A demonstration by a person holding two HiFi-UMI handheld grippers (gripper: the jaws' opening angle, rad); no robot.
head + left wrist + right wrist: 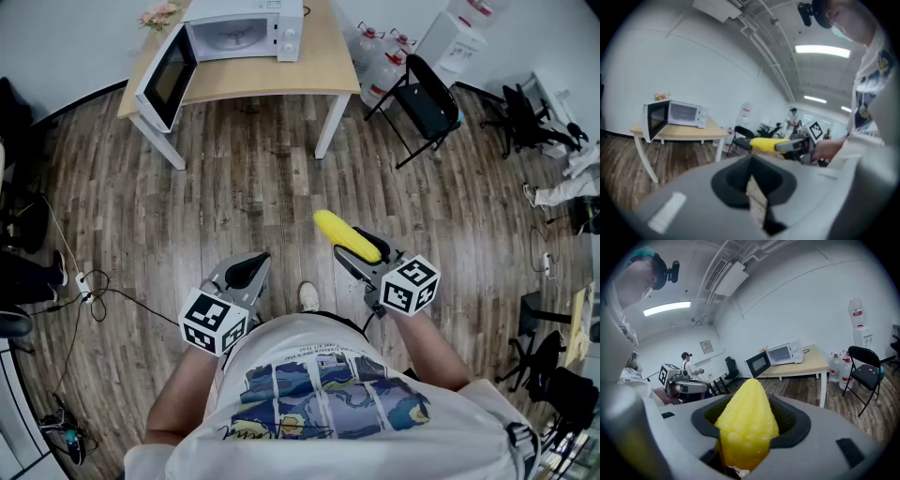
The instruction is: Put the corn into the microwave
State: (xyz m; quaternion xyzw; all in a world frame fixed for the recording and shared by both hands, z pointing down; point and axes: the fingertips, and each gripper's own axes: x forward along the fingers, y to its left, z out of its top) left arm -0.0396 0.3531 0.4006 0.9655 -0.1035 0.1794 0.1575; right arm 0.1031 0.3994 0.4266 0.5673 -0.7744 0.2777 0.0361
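Carrying the corn (347, 235) to the microwave (246, 36) is the step in hand. My right gripper (361, 249) is clamped on the cob's rear end, so most of its length sticks out ahead toward 11 o'clock. It hangs in the air over the floor (262, 178), well apart from the oven. My left gripper (246, 274) has its jaws together on nothing, low beside me at 7 o'clock of the corn.

The microwave sits on the desk (272, 80) at 11 o'clock from where I stand. Its door (167, 82) is swung wide to the 9 o'clock side, and the mouth faces me.

I judge the weak point to be the grip. The cob is round and held by one end, so it could pivot or slide between the pads. I would hold an even squeeze and walk smoothly without swinging the arm.

I would come in at the mouth straight from 6 o'clock, staying to the 3 o'clock side of the open door so the cob's tip does not knock it. The chair (427, 98) at 1 o'clock and the cable (112, 291) on the floor at 9 o'clock are off my line, and I would leave them there.

Once inside, I would lower the cob until it rests on the oven floor before letting the jaws part. The empty left gripper is free for the door.
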